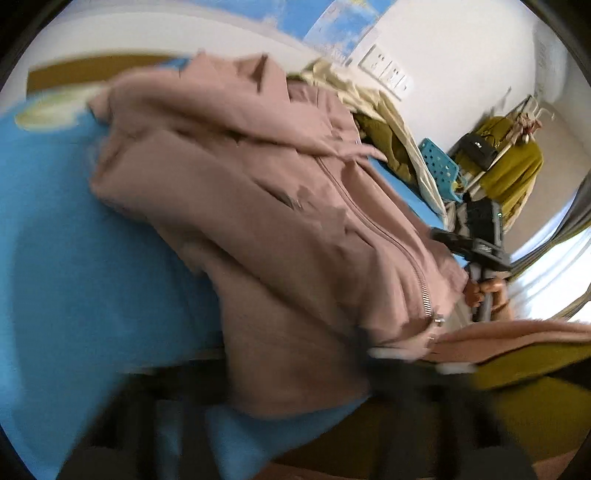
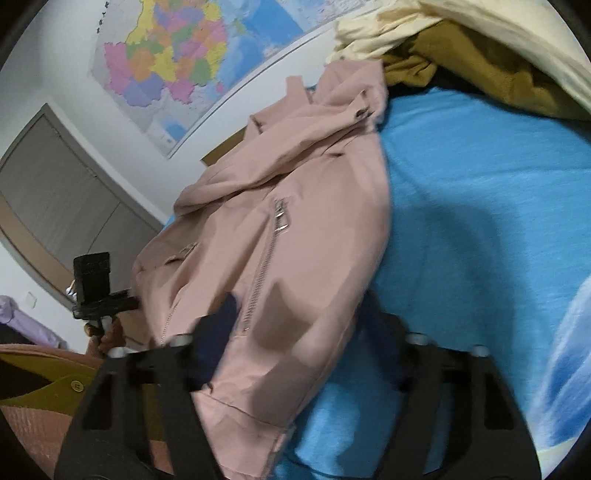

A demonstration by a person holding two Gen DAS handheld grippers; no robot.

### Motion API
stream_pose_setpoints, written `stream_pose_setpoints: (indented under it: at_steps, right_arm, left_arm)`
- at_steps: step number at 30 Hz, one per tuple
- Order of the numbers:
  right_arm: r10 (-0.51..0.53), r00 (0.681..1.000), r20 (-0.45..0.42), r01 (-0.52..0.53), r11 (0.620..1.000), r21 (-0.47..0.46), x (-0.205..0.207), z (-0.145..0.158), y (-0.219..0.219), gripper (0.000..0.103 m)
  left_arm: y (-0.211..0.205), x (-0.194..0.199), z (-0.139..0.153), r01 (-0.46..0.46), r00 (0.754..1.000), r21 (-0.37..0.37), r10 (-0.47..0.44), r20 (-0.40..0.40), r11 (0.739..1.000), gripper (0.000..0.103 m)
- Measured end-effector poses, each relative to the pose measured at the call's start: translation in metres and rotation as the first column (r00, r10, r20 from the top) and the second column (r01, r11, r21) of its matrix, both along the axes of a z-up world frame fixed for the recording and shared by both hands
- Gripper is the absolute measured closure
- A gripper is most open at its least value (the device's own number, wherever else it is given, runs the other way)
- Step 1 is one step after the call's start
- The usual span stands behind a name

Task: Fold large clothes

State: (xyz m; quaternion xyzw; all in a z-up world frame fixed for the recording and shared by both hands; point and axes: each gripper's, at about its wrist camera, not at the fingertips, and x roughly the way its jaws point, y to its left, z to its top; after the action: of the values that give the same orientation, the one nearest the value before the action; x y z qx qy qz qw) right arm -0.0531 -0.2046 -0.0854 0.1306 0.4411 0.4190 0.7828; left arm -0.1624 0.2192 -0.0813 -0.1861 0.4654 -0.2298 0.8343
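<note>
Where blur allows, jacket point(image 2: 295, 236) covers blue bedsheet point(image 2: 480, 206).

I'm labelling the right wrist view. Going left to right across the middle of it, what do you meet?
Grey door → the other hand-held gripper → pink jacket → blue sheet.

Dusty-pink jacket point(image 2: 295, 229) with a silver zipper point(image 2: 264, 258) on the plain bright-blue sheet point(image 2: 480, 206); beyond the jacket, cream cloth point(image 2: 461, 22) over mustard-olive fabric point(image 2: 480, 70), plus a multicoloured patchwork map point(image 2: 177, 62).
</note>
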Motion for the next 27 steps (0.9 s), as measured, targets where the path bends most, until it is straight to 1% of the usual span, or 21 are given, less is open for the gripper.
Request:
stream_pose_setpoints:
  at_steps: [1,2,5,7,8,9,10,11,12,13,14,15,16,17,18,19,21,23,24,25,27]
  right_arm:
    - [0.008,1.0,-0.006,-0.008,1.0,0.016,-0.001,0.001,0.0,0.078]
    - [0.007,1.0,-0.002,-0.007,0.999,0.041,-0.002,0.004,-0.003,0.094]
    - [-0.027,0.999,0.026,0.025,0.995,0.099,-0.007,0.02,-0.018,0.095]
    - [-0.03,0.998,0.047,0.025,0.995,0.1,-0.009,0.028,-0.022,0.095]
    - [-0.033,0.998,0.056,0.028,0.996,0.081,-0.01,0.032,-0.022,0.095]
    - [-0.042,0.997,0.057,0.039,0.998,0.056,-0.01,0.033,-0.021,0.093]
    - [-0.044,0.997,0.063,0.043,0.999,0.017,-0.009,0.034,-0.02,0.09]
    - [-0.04,0.997,0.069,0.04,0.999,-0.004,-0.009,0.035,-0.019,0.083]
    - [-0.045,0.996,0.078,0.046,0.999,-0.019,-0.009,0.036,-0.019,0.076]
    - [-0.068,0.992,0.104,0.073,0.996,-0.042,-0.009,0.039,-0.019,0.054]
    - [-0.086,0.988,0.131,0.095,0.993,-0.065,-0.009,0.043,-0.018,0.044]
    - [-0.095,0.981,0.168,0.111,0.99,-0.089,-0.008,0.049,-0.017,0.044]
    - [-0.098,0.974,0.202,0.121,0.987,-0.104,-0.008,0.056,-0.015,0.043]
    - [-0.104,0.969,0.226,0.13,0.986,-0.103,-0.005,0.061,-0.012,0.04]
    - [-0.104,0.964,0.244,0.132,0.986,-0.101,-0.001,0.066,-0.009,0.038]
    - [-0.092,0.96,0.265,0.124,0.987,-0.107,0.004,0.07,-0.002,0.038]
    - [-0.075,0.95,0.304,0.123,0.982,-0.144,0.017,0.075,0.014,0.038]
    - [-0.033,0.948,0.316,0.093,0.98,-0.176,0.033,0.079,0.037,0.038]
    - [-0.01,0.946,0.323,0.073,0.98,-0.183,0.04,0.081,0.048,0.038]
    - [0.019,0.943,0.333,0.052,0.978,-0.202,0.049,0.082,0.063,0.038]
    - [0.047,0.933,0.357,0.047,0.967,-0.249,0.066,0.085,0.09,0.039]
  left_arm:
    - [0.002,-0.004,0.001,-0.014,1.0,-0.015,0.014,-0.017,1.0,0.092]
    - [0.005,-0.011,0.009,-0.038,0.999,-0.02,0.038,-0.008,0.999,0.094]
    - [0.021,-0.046,0.04,-0.067,0.996,-0.103,0.073,0.051,0.992,0.095]
    - [0.026,-0.067,0.057,-0.082,0.993,-0.116,0.091,0.075,0.99,0.095]
    - [0.027,-0.073,0.061,-0.086,0.993,-0.125,0.095,0.073,0.988,0.093]
    - [0.027,-0.08,0.06,-0.088,0.994,-0.144,0.096,0.048,0.986,0.092]
    - [0.025,-0.084,0.055,-0.088,0.996,-0.124,0.09,0.017,0.988,0.089]
    - [0.023,-0.085,0.051,-0.095,0.995,-0.081,0.095,0.0,0.992,0.083]
    - [0.023,-0.086,0.044,-0.144,0.989,0.025,0.145,-0.03,0.989,0.079]
    - [0.029,-0.085,0.041,-0.196,0.979,0.088,0.2,-0.04,0.977,0.068]
    - [0.036,-0.082,0.043,-0.247,0.967,0.113,0.252,-0.033,0.963,0.048]
    - [0.041,-0.08,0.045,-0.276,0.96,0.122,0.281,-0.023,0.953,0.039]
    - [0.047,-0.077,0.052,-0.295,0.955,0.114,0.296,0.013,0.949,0.032]
    - [0.049,-0.073,0.057,-0.297,0.955,0.107,0.294,0.045,0.949,0.028]
    - [0.049,-0.064,0.065,-0.31,0.95,0.138,0.3,0.086,0.941,0.026]
    - [0.046,-0.052,0.071,-0.321,0.946,0.188,0.303,0.119,0.928,0.025]
    - [0.04,-0.024,0.076,-0.297,0.952,0.236,0.267,0.152,0.925,0.023]
    - [0.034,0.008,0.078,-0.278,0.956,0.257,0.243,0.162,0.925,0.023]
    - [0.029,0.033,0.078,-0.271,0.959,0.286,0.231,0.166,0.919,0.023]
    - [0.028,0.049,0.078,-0.267,0.959,0.304,0.222,0.175,0.915,0.023]
    - [0.03,0.073,0.083,-0.255,0.96,0.333,0.196,0.199,0.908,0.023]
